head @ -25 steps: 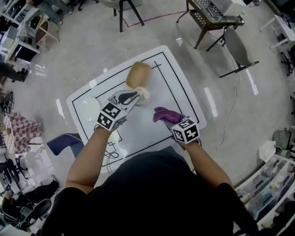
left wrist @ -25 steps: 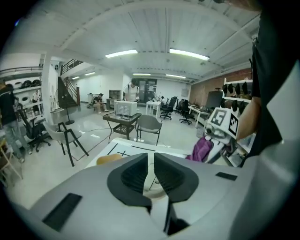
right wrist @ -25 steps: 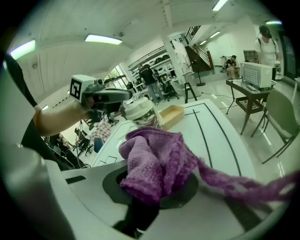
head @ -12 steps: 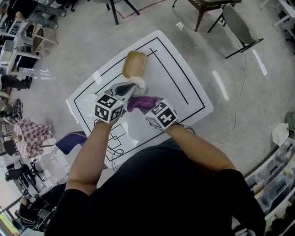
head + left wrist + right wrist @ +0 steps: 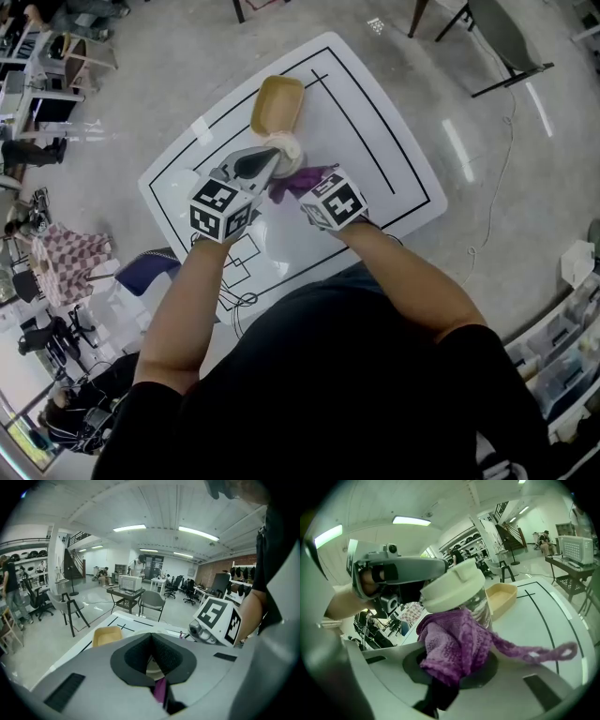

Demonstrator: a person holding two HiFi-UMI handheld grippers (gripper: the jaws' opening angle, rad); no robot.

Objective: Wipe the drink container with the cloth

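The drink container [image 5: 289,148] is a clear cup with a cream lid [image 5: 452,590], standing upright on the white table [image 5: 375,122]. My left gripper [image 5: 274,161] is shut, and its tips rest at the top of the lid [image 5: 152,671]. In the right gripper view, the left gripper [image 5: 443,566] meets the lid from the left. My right gripper [image 5: 307,185] is shut on a purple cloth [image 5: 454,644]. The bunched cloth [image 5: 291,183] presses against the near side of the cup. A loose strand of it trails to the right.
A tan tray [image 5: 277,103] lies just beyond the cup on the table [image 5: 543,616]. Black lines mark the tabletop. A cable [image 5: 234,302] loops at the near left edge. Chairs and a checked cloth [image 5: 61,262] stand on the floor at the left, and storage bins [image 5: 562,347] at the right.
My right gripper has carried the purple cloth leftward across the table until it touches the cup. The left gripper has stayed at the cup's lid.
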